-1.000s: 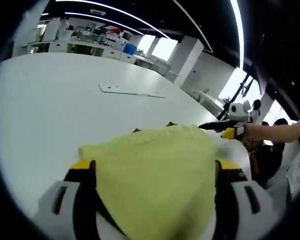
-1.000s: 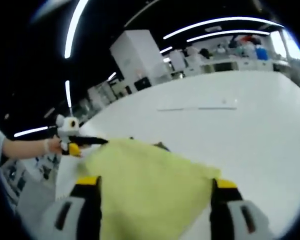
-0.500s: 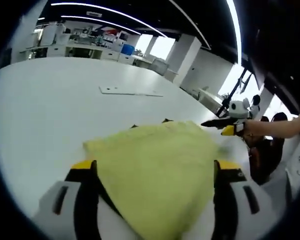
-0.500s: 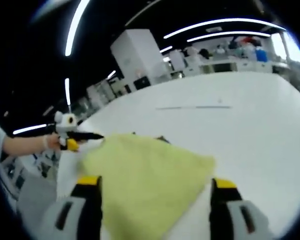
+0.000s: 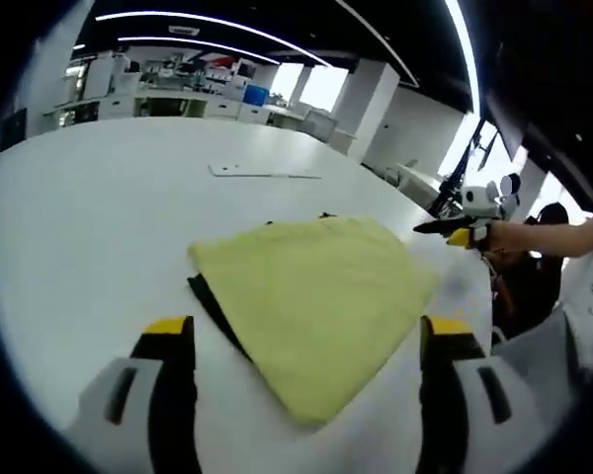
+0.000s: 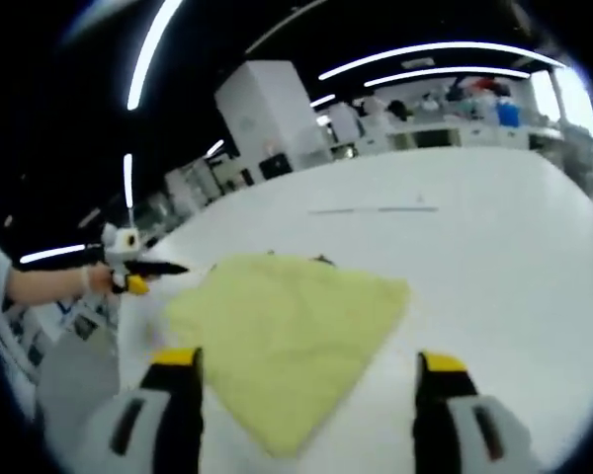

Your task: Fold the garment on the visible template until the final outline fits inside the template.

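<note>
Garment (image 5: 311, 296) lies folded flat on the white table (image 5: 89, 227), a dark template edge (image 5: 212, 306) peeking beside it. Both grippers (image 5: 306, 341) (image 6: 306, 370) hover near it, jaws apart, holding nothing. Bare tabletop surrounds the garment.

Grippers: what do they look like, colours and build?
In the left gripper view, the left gripper has two wide-set jaws, black inside faces, yellow tips, light grey outer shells with dark slots. The right gripper looks the same in its own view. From the side, the right gripper shows a slim black jaw, yellow tip and white rounded body.
</note>
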